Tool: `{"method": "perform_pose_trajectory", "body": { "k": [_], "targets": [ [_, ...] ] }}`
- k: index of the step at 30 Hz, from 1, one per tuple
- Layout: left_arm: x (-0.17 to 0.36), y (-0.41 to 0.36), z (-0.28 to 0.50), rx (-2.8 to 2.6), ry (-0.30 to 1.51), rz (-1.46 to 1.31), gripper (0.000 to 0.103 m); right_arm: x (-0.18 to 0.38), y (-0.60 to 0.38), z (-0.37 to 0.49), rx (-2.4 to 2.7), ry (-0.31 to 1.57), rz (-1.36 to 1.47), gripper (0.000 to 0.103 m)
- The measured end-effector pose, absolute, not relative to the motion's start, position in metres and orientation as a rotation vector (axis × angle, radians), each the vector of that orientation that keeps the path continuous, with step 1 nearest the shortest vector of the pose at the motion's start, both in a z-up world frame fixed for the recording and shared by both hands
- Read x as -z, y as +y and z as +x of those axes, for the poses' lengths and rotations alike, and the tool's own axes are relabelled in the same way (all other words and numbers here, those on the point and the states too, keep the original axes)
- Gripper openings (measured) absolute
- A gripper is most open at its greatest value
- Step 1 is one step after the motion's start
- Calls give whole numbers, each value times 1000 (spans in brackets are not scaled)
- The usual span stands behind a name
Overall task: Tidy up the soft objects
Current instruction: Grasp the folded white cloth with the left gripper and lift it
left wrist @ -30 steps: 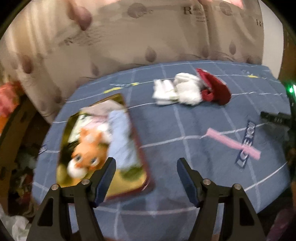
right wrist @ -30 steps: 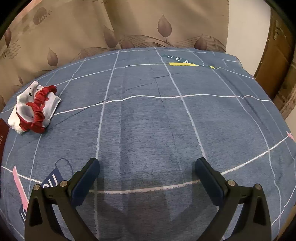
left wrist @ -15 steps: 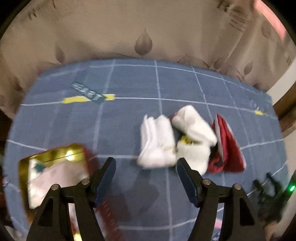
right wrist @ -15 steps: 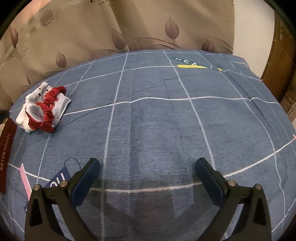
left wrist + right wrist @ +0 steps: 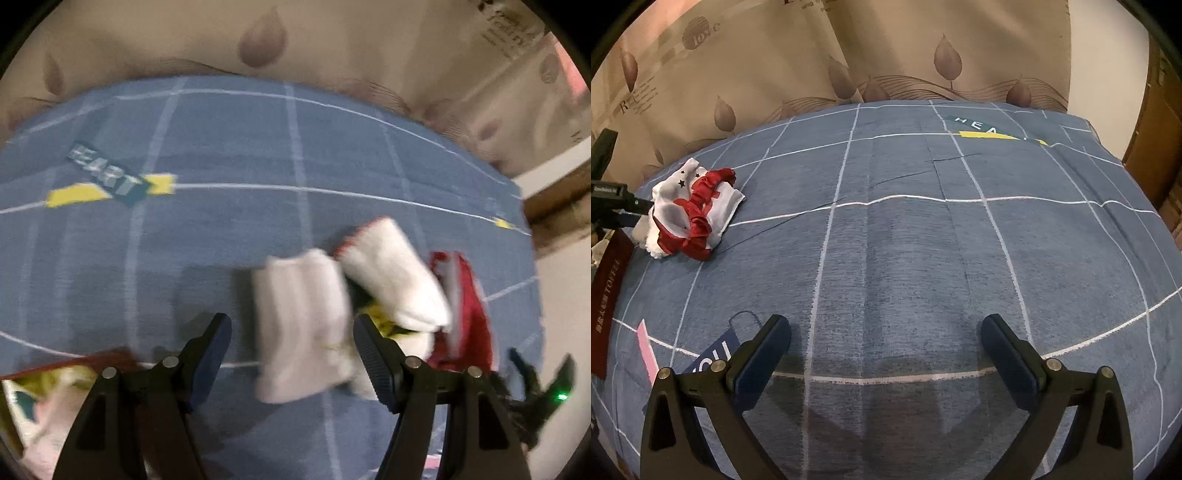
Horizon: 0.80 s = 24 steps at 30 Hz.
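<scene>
Blurred in the left wrist view, a folded white sock [image 5: 299, 325] lies on the blue checked bedsheet [image 5: 221, 229]. My left gripper [image 5: 293, 339] hangs open over it, one finger on each side, pads apart from it. A second fluffy white sock [image 5: 395, 273] lies just right of the first, then a red-and-white cloth [image 5: 465, 310]. From the right wrist view the same red-and-white pile [image 5: 690, 210] sits at the far left. My right gripper [image 5: 886, 332] stands open above bare sheet, holding nothing.
An open tin box [image 5: 26, 391] with soft items inside shows at the lower left, and its dark red side [image 5: 607, 295] runs along the left edge in the right wrist view. A beige leaf-print curtain [image 5: 886, 55] backs the bed. A wooden door [image 5: 1160, 129] stands at right.
My left gripper has swung away from the tin box, rightward across the sheet, and now hangs close over the white socks. The right gripper has stayed put and open.
</scene>
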State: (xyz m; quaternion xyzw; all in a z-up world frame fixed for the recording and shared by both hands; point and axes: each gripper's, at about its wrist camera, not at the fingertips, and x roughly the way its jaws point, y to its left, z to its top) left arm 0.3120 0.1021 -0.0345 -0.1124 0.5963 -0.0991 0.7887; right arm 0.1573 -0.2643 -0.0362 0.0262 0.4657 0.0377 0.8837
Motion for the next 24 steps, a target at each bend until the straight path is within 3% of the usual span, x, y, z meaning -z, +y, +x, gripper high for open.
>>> {"method": "perform_pose_trajectory", "body": {
  "k": [5, 6, 7, 9, 19, 24],
  "targets": [
    [44, 87, 313, 191, 1300, -180, 68, 36, -263, 157, -77, 972, 48, 103],
    [47, 87, 311, 186, 1296, -182, 46, 36, -263, 157, -76, 973, 49, 103],
    [48, 89, 309, 181, 1279, -199, 35, 36, -263, 157, -77, 972, 50, 103],
    [47, 91, 303, 169, 1247, -232, 26, 37, -262, 157, -76, 973, 49, 103],
    [-17, 87, 209, 103, 1031, -292, 23, 37, -262, 157, -74, 976, 45, 103],
    [-18, 74, 149, 132, 1030, -342, 24, 36, -262, 156, -101, 962, 60, 103]
  ]
}}
